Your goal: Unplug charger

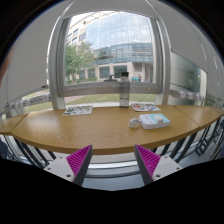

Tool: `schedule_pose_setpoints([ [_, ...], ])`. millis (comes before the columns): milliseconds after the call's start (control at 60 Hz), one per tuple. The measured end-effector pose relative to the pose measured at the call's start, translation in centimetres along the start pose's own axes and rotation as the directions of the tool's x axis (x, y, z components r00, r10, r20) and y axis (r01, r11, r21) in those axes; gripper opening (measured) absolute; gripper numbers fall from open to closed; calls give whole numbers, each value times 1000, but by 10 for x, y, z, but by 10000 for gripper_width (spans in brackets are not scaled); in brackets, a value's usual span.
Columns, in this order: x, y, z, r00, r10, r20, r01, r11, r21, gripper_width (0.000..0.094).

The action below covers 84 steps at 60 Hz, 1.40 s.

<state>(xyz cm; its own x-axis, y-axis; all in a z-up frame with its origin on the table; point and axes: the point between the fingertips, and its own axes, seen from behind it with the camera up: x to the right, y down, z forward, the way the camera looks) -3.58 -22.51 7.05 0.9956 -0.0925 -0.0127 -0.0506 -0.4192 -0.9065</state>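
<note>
The gripper (113, 160) hangs in front of a long curved wooden counter (100, 128) that runs along a window. Its two fingers are spread wide apart, with nothing between them; the left magenta pad (76, 160) and the right magenta pad (150, 160) face each other across an open gap, and both sit below the counter's near edge, not touching it.

On the counter, beyond the fingers and slightly to the right, lies a light blue book (155, 120) or a flat box; which of the two cannot be told. Just beside it on its left is a small pale object (134, 123), too small to identify; it could be the charger, but that cannot be confirmed, and no plug or cable can be made out. Farther back, near the window, a tall grey bottle-like container (124, 92) stands upright about at the middle of the counter. To its left a stack of printed papers or magazines (78, 110) lies flat, and to its right another flat printed sheet (144, 107) lies near the window sill.

Behind the counter a large window (110, 50) with a pale frame shows a glass-fronted building (125, 45) and green trees (78, 60) outside. Under the counter, dark slanted bars (30, 152) show at both sides of the fingers
</note>
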Motion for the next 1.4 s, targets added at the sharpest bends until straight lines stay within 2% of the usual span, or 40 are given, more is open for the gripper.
schedule_pose_setpoints([
  [117, 32, 28, 8, 1000, 22, -10, -22, 999, -40, 844],
  [233, 81, 35, 23, 998, 45, -49, -48, 997, -60, 839],
  [433, 165, 1, 70, 992, 13, -128, -17, 999, -28, 836],
  [650, 218, -45, 151, 994, -5, -108, 5, 1000, 5, 740],
  [783, 233, -52, 189, 997, 3, -82, -4, 1000, -14, 603],
  [850, 234, -44, 200, 998, 3, -63, -6, 999, -48, 460],
  [917, 222, -50, 203, 1000, 21, 1, -21, 999, -28, 254],
  [1033, 224, -48, 203, 998, -54, -28, 54, 998, -30, 206],
  [1183, 225, -57, 200, 1000, 15, -11, -16, 999, -44, 177],
  [1200, 225, -70, 197, 1000, 29, 3, -29, 999, -20, 177],
  [1250, 229, -141, 176, 997, 41, 63, -49, 988, 144, 176],
  [1317, 248, -245, 140, 1000, -17, 9, 13, 945, 328, 176],
  [1400, 299, -299, 100, 997, -63, -55, 81, 897, 434, 175],
])
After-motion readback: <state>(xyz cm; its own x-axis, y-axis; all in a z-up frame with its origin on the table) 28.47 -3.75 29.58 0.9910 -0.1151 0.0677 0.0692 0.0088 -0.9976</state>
